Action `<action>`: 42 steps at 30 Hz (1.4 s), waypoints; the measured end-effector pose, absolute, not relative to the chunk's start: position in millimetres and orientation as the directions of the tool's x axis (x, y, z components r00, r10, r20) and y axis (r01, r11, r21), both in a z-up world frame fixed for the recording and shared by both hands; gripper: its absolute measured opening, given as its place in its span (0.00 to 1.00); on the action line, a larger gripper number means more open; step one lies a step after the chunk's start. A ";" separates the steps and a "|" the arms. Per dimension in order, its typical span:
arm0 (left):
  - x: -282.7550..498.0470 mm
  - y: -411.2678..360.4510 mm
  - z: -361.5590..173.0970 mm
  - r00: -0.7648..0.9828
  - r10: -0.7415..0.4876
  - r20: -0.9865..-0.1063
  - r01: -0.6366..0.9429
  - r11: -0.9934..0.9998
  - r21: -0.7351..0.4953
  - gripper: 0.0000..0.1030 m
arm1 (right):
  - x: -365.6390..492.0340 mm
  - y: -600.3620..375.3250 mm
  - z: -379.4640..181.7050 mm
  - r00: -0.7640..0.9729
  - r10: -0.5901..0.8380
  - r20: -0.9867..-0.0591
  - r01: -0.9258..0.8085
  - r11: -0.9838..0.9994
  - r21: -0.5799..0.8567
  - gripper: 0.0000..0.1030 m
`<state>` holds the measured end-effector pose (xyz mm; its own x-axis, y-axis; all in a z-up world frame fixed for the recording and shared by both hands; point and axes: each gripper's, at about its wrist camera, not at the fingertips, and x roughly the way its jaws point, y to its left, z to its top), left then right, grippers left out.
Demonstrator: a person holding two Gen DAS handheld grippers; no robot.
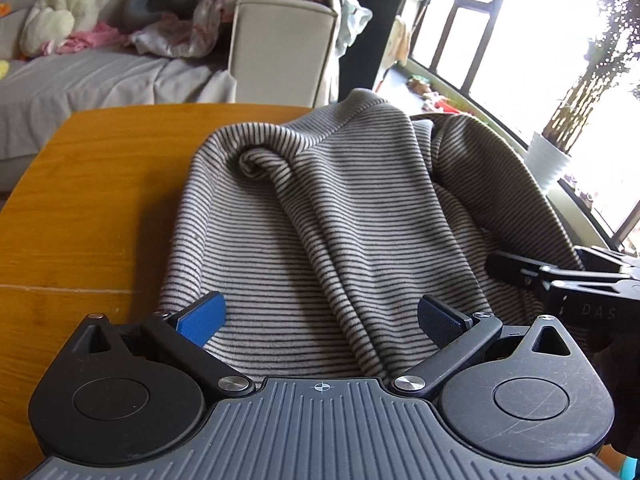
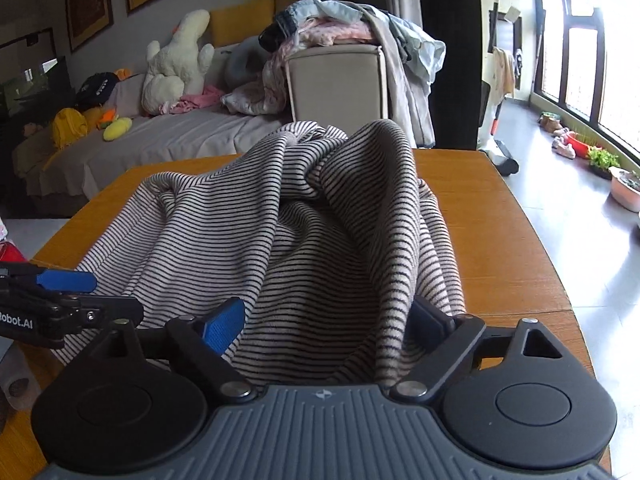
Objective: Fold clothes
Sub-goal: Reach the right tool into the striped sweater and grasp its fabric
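A grey garment with thin dark stripes (image 1: 320, 208) lies rumpled on the orange wooden table (image 1: 88, 208), bunched into raised folds. My left gripper (image 1: 320, 320) hovers over its near edge with the jaws wide apart; its blue pads (image 1: 202, 318) touch nothing. In the right wrist view the same garment (image 2: 304, 240) fills the middle, and my right gripper (image 2: 326, 324) is open over its near edge. A fold drapes against the right finger, but nothing is pinched. Each gripper shows in the other's view: the right gripper (image 1: 520, 276) at the right edge, the left gripper (image 2: 68, 284) at the left edge.
Beyond the table (image 2: 500, 240) stands a sofa with a white plush toy (image 2: 176, 64) and a beige box piled with clothes (image 2: 340, 80). Windows and potted plants (image 2: 600, 160) line the floor on the right. A red item (image 2: 10, 252) sits at the table's left edge.
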<state>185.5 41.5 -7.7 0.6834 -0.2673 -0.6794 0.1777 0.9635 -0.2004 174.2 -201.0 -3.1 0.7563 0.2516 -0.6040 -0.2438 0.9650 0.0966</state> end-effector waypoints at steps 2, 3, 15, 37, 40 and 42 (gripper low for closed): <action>181.5 38.6 -9.0 0.693 -0.253 -0.675 0.169 0.967 -0.189 1.00 | 170.4 -197.3 -3.7 0.752 0.254 -0.608 -0.261 0.962 0.080 0.89; 179.4 36.3 -9.6 0.698 -0.241 -0.674 0.167 0.971 -0.174 1.00 | 166.9 -195.6 -4.4 0.751 0.251 -0.611 -0.269 0.961 0.064 0.89; 106.0 22.5 -10.0 0.704 -0.234 -0.670 0.215 0.970 -0.113 1.00 | 95.6 -208.6 -5.2 0.737 0.273 -0.619 -0.345 0.939 0.004 0.89; 51.1 38.6 15.7 0.683 -0.302 -0.665 0.251 0.952 -0.176 1.00 | 33.1 -201.3 32.7 0.710 0.332 -0.621 -0.352 0.931 0.094 0.56; 52.8 44.4 16.0 0.689 -0.291 -0.664 0.239 0.956 -0.171 1.00 | 31.6 -197.6 30.8 0.680 0.340 -0.650 -0.366 0.925 0.100 0.64; 52.1 49.5 15.9 0.696 -0.290 -0.657 0.230 0.957 -0.179 1.00 | 26.4 -199.7 23.6 0.655 0.336 -0.676 -0.356 0.927 0.117 0.64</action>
<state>52.1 49.5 15.9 0.6956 -0.2902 -0.6572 0.2298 0.9566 -0.1792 26.4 -199.7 23.6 0.6554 0.3365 -0.6762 -0.3557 0.9273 0.1167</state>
